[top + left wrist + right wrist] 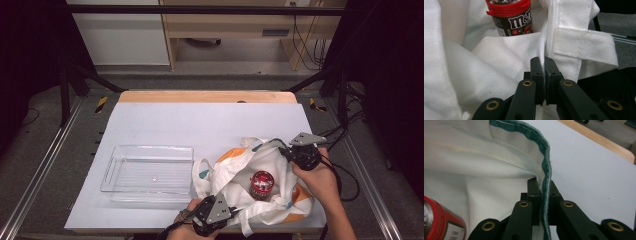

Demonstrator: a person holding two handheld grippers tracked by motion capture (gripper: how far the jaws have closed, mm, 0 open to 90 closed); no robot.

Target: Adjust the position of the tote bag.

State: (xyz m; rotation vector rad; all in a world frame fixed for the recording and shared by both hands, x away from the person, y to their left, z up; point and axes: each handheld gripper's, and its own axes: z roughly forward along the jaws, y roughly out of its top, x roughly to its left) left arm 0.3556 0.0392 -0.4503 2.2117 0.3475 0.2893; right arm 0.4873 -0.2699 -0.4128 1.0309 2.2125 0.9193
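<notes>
A white cloth bag [260, 187] with orange and teal patches lies open on the white worktop [200, 125], at about 5 o'clock of its surface. The left tool [543, 75] is clamped on the bag's near rim beside a handle strap [584, 47]; in the high view the left tool [212, 212] sits at the bag's 7 o'clock. The right tool [543, 195] pinches the teal-edged rim [546, 165] at the bag's 2 o'clock. Inside the bag stands a red-lidded M&M's jar [262, 184], upright between the two tools. A clear plastic tray [117, 165] rests at the bag's 9 o'clock, just beside it
</notes>
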